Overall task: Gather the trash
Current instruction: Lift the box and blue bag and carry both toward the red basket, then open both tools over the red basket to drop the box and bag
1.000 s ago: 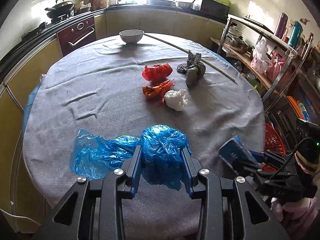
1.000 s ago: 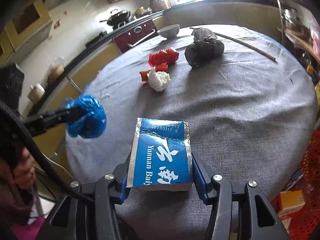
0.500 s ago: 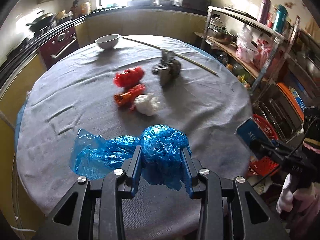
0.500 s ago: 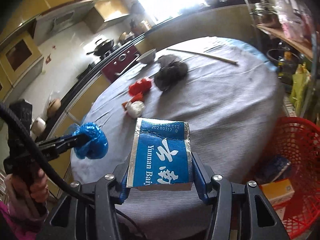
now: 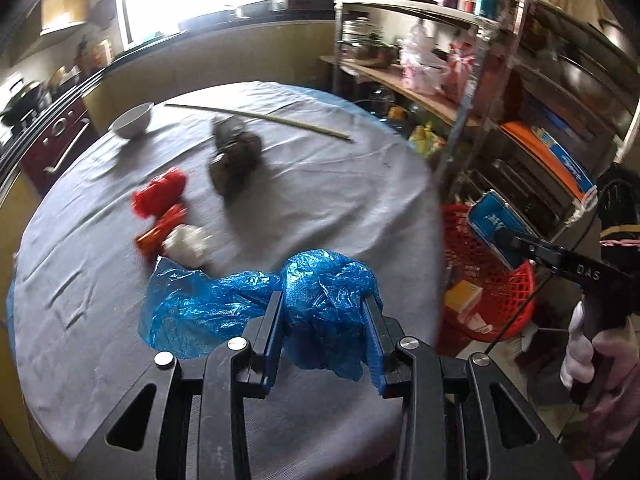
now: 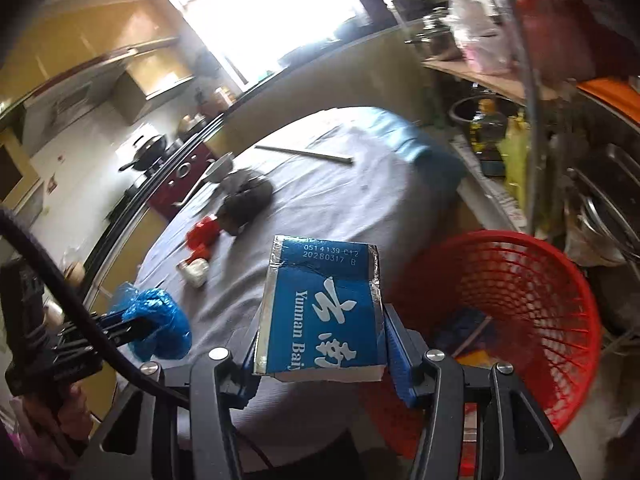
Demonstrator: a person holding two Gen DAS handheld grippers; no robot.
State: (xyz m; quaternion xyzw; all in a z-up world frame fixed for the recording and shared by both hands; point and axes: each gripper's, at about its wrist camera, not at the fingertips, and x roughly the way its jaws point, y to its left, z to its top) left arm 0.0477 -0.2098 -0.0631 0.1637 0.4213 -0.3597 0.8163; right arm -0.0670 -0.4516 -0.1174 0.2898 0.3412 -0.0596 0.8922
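Observation:
My left gripper [image 5: 324, 316] is shut on a crumpled blue plastic bag [image 5: 324, 296] and holds it above the near part of the round grey table [image 5: 320, 192]. My right gripper [image 6: 322, 328] is shut on a blue foil carton [image 6: 324, 308] at the table's right edge, beside a red mesh basket [image 6: 520, 304] on the floor. That basket [image 5: 496, 280] holds some trash. Red wrappers [image 5: 160, 192], a white wad [image 5: 186, 240] and a dark bag [image 5: 236, 156] lie on the table.
A white bowl [image 5: 132, 120] and a long stick [image 5: 260, 120] lie at the table's far side. A metal shelf rack [image 5: 500, 92] packed with goods stands right of the table, behind the basket. Kitchen counters and a stove run along the far wall.
Both grippers have swung to the right with their loads. The right gripper has moved off the table's edge and now sits next to the red basket.

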